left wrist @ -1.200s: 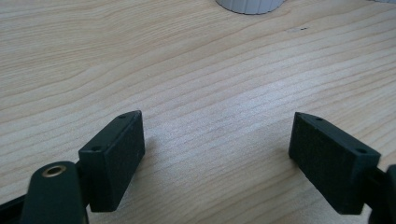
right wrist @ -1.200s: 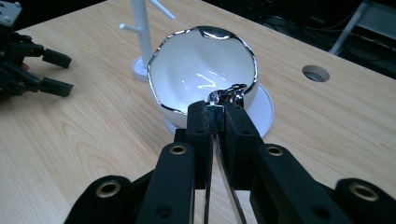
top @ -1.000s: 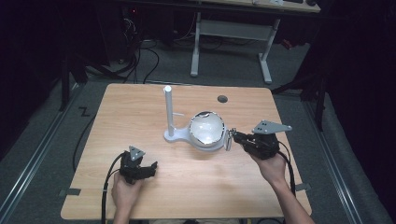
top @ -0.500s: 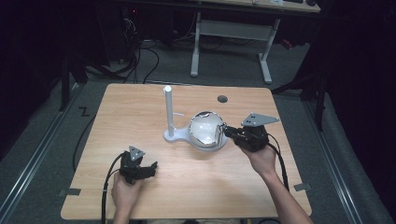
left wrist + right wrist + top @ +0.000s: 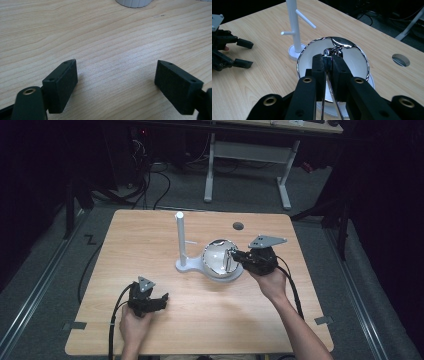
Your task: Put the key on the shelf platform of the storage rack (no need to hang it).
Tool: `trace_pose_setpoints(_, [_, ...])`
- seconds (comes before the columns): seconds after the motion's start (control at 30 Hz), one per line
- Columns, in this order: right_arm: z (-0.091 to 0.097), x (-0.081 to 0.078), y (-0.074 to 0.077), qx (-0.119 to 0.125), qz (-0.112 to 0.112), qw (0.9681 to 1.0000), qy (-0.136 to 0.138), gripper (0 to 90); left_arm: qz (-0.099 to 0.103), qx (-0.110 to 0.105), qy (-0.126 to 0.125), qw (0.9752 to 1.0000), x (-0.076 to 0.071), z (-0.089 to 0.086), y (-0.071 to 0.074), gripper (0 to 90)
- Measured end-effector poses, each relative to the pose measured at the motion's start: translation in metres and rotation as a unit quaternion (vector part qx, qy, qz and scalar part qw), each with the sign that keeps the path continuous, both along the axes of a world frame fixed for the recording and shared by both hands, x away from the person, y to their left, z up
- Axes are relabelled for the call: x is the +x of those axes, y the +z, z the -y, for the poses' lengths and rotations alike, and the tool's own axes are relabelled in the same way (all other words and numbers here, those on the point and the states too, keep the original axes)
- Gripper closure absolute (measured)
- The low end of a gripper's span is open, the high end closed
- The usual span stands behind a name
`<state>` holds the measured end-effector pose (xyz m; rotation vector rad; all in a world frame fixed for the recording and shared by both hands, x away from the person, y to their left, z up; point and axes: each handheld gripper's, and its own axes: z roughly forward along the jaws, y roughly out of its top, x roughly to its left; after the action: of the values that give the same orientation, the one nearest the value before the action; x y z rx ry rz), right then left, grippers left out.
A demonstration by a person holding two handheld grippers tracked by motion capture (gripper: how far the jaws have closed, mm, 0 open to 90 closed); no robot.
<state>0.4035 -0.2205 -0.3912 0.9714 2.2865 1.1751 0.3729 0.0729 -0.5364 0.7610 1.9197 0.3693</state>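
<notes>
A shiny metal cup point(image 5: 220, 257) with a white inside lies tipped beside a white peg stand point(image 5: 179, 237) in the middle of the wooden table point(image 5: 150, 235). My right gripper point(image 5: 235, 257) comes in from the cup's right and is shut on its thin metal handle. In the right gripper view the jaws point(image 5: 328, 60) pinch the handle, with the cup's mouth point(image 5: 352, 57) facing me and the stand point(image 5: 294, 27) behind it on the left. My left gripper point(image 5: 162, 300) rests open near the front left, with bare wood between its pads point(image 5: 60, 82).
A round hole point(image 5: 238, 225) sits in the tabletop behind the cup. A white round edge point(image 5: 369, 82) shows under the cup. Cables trail from both grippers over the front edge. Dark floor with desk legs point(image 5: 285, 185) lies beyond the table's far edge.
My right gripper has moved left toward the stand, still shut on the cup's handle, and the cup now shows more of its mouth. The left gripper has stayed put.
</notes>
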Motion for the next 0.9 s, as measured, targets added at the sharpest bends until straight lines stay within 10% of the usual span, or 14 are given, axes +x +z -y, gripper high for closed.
trace_pose_setpoints(0.9, [-0.03,0.039,-0.027,-0.025,-0.032,0.9992,0.003,82.2,0.0,0.0,0.0,1.0,0.0,0.0,0.0,18.7])
